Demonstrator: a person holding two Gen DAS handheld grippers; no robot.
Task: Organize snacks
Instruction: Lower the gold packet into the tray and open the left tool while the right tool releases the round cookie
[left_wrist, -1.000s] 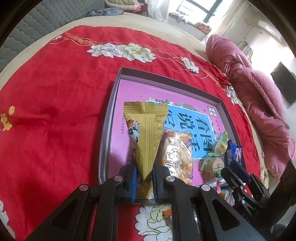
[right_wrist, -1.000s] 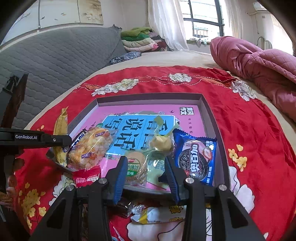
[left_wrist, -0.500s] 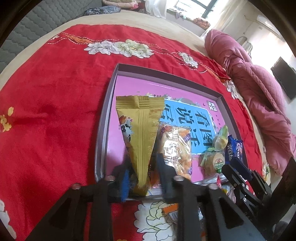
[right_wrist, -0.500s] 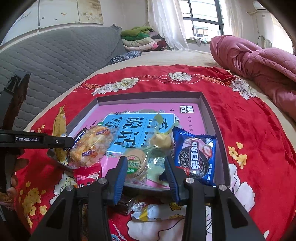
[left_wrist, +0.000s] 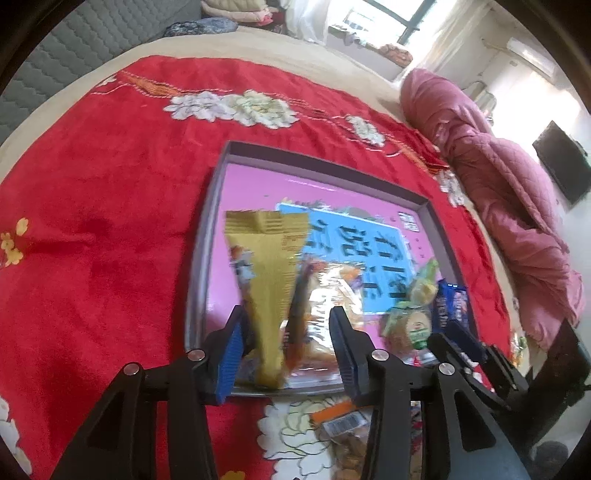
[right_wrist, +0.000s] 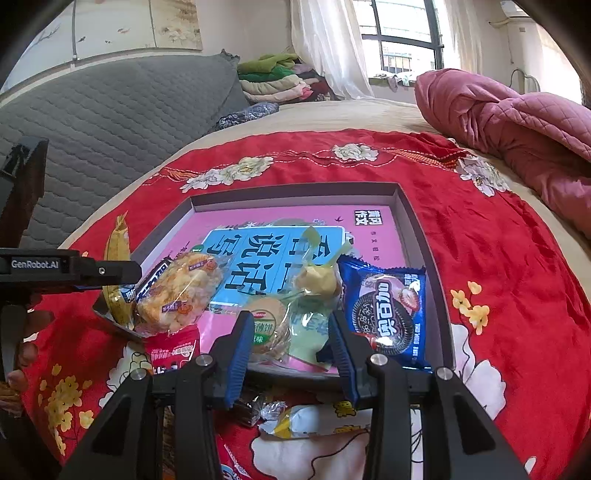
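A gold snack packet (left_wrist: 269, 280) stands tilted at the near left corner of the grey tray (left_wrist: 199, 258) with the pink floor. My left gripper (left_wrist: 288, 343) straddles its lower end. The jaws are opening and the blue pads stand clear of the wrapper. In the right wrist view the same packet (right_wrist: 118, 251) pokes up behind the left gripper's black finger. My right gripper (right_wrist: 290, 347) hovers open over the tray's near rim (right_wrist: 406, 206), above a round biscuit packet (right_wrist: 266, 321), gripping nothing.
In the tray lie a rice cracker packet (right_wrist: 177, 291), a yellow sweet in green wrap (right_wrist: 317, 280) and a blue cookie packet (right_wrist: 384, 314). A red packet (right_wrist: 173, 347) and loose sweets (right_wrist: 295, 421) lie on the red floral cloth (left_wrist: 92, 221). A pink quilt (right_wrist: 517, 122) is at the right.
My left jaws have gone from shut on the gold packet to apart, letting it go; its top has tipped slightly left in the tray. The right gripper has stayed put.
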